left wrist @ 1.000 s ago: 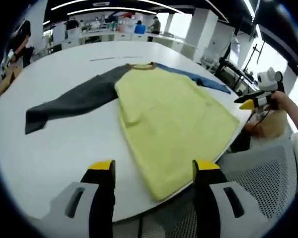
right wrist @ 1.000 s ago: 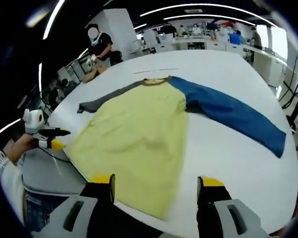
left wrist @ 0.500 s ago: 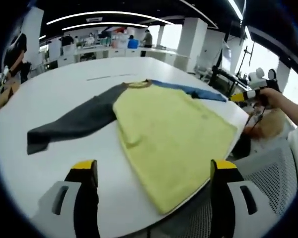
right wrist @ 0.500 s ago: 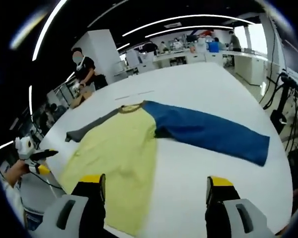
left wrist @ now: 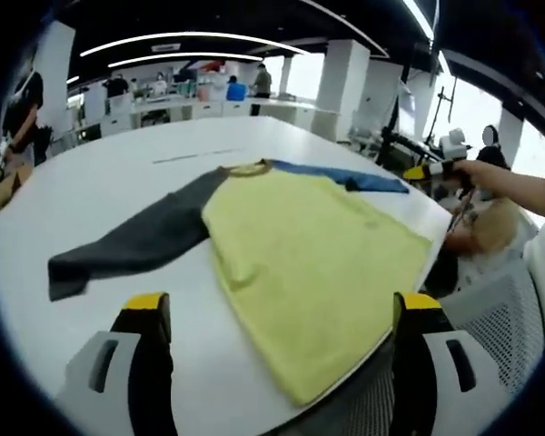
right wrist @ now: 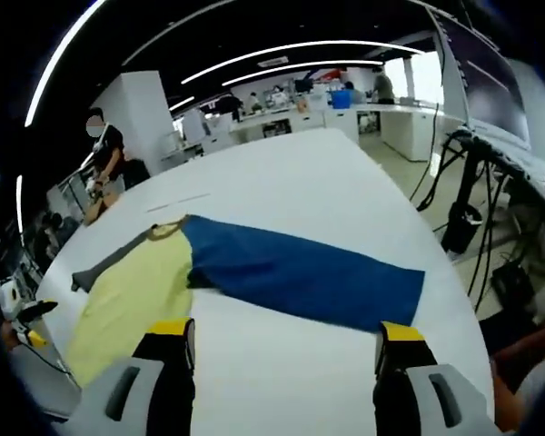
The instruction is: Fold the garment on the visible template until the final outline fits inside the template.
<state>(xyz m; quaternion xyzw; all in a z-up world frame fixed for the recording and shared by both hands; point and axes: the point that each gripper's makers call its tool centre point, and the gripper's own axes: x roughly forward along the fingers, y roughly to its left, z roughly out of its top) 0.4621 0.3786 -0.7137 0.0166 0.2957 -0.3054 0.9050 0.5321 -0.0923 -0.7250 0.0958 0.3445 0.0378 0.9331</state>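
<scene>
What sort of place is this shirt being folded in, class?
Probably an open-plan lab or workshop: a big white table holding the shirt, strip ceiling lights, and people at workbenches behind.

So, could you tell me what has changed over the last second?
The right gripper has swung toward the blue sleeve, which now lies ahead of its open jaws. The left gripper opened wider over the yellow body. Nothing was grasped; the garment lies flat on the white table as before.
</scene>
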